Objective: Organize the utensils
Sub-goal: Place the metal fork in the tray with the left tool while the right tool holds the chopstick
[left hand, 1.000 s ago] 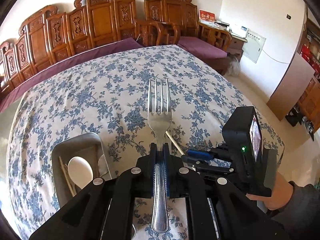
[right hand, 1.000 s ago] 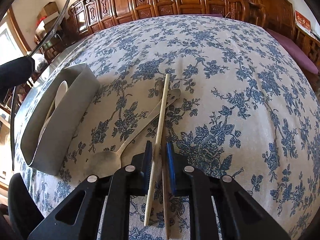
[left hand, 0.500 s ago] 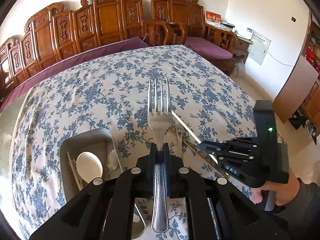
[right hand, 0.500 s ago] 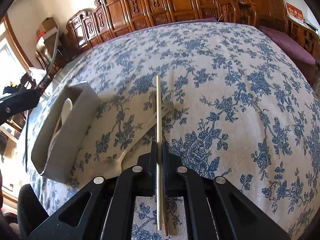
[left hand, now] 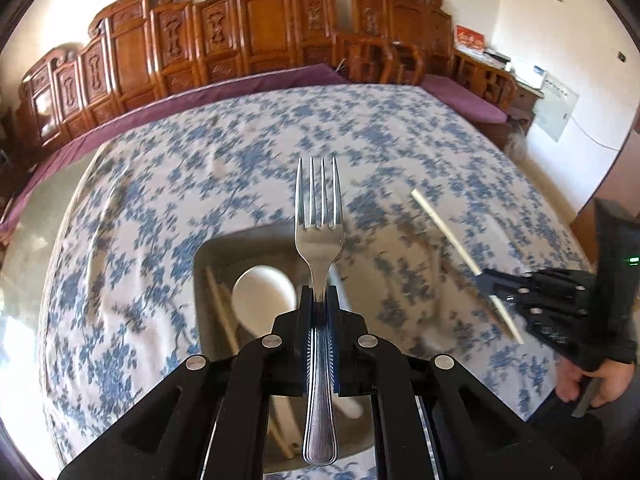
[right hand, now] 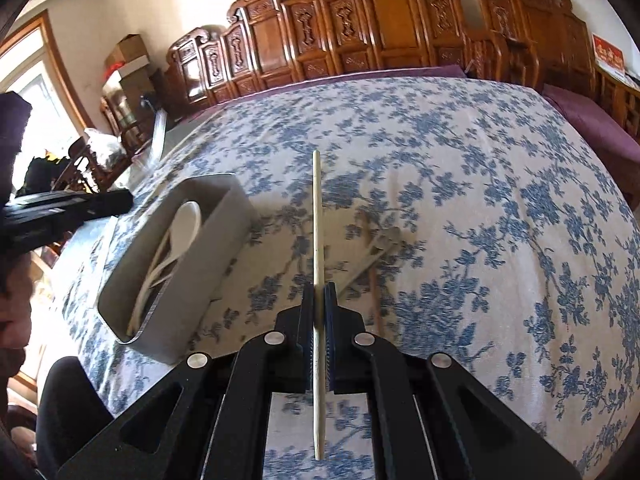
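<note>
Left wrist view: The surface [left hand: 248, 152], under a blue floral cloth, stretches far ahead to the carved chairs [left hand: 248, 36]; its right edge drops to bare floor. The left gripper [left hand: 319, 300] has its fingers [left hand: 305, 320] clamped narrow on the fork [left hand: 319, 240], tines pointing far and upright. Directly below the fork sits the grey tray [left hand: 240, 240], which holds a white spoon [left hand: 260, 296] and chopsticks [left hand: 218, 304]. At right, the right gripper [left hand: 486, 280] holds a chopstick [left hand: 444, 228] above the cloth.

Right wrist view: Open cloth extends far and right. The right gripper [right hand: 319, 296] fingers [right hand: 330, 312] pinch the chopstick [right hand: 316, 232] at mid-length. The tray [right hand: 192, 280] lies near left, the spoon [right hand: 184, 224] inside. A metal spoon [right hand: 376, 252] and another chopstick [right hand: 373, 300] lie on the cloth just right of the fingers. The left gripper [right hand: 116, 202] is visible at far left.
</note>
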A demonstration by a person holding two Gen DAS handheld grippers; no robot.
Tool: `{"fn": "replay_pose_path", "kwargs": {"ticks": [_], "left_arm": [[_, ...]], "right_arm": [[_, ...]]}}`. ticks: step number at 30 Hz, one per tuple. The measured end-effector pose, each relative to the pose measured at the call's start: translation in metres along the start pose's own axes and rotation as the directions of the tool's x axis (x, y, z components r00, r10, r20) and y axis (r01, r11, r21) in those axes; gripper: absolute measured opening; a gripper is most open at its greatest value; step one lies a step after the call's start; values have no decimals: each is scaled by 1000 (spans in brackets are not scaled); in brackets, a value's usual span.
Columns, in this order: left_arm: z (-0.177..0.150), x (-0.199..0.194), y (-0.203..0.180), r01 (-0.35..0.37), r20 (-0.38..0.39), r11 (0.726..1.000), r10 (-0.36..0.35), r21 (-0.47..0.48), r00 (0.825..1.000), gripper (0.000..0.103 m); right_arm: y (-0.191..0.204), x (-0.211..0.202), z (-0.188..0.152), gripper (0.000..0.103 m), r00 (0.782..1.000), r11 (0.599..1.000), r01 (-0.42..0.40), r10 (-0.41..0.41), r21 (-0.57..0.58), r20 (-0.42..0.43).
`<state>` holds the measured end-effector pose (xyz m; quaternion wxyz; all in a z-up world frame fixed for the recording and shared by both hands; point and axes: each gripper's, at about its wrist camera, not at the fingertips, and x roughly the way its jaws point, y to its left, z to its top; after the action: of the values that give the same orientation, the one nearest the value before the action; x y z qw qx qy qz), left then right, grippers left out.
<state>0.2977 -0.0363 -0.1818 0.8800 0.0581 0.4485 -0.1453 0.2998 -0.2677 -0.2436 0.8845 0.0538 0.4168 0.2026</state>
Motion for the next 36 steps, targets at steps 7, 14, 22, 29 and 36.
{"fn": "replay_pose_path", "kwargs": {"ticks": [7, 14, 22, 29, 36], "left_arm": [[-14, 30, 14, -31, -54, 999, 29, -32, 998, 6], [-20, 57, 13, -43, -108, 998, 39, -39, 993, 6], [-23, 74, 6, -46, -144, 999, 42, -27, 989, 6], [-24, 85, 4, -54, -177, 998, 50, -19, 983, 6], [-21, 65, 5, -60, -131, 998, 57, -21, 990, 6]], "right_arm": [[10, 1, -1, 6, 1000, 999, 5, -5, -38, -4], [6, 0, -1, 6, 1000, 999, 8, -8, -32, 1], [9, 0, 1, 6, 1000, 999, 4, -4, -45, 5], [9, 1, 0, 6, 1000, 999, 5, -5, -44, 5], [11, 0, 0, 6, 1000, 999, 1, -1, -48, 3]]}}
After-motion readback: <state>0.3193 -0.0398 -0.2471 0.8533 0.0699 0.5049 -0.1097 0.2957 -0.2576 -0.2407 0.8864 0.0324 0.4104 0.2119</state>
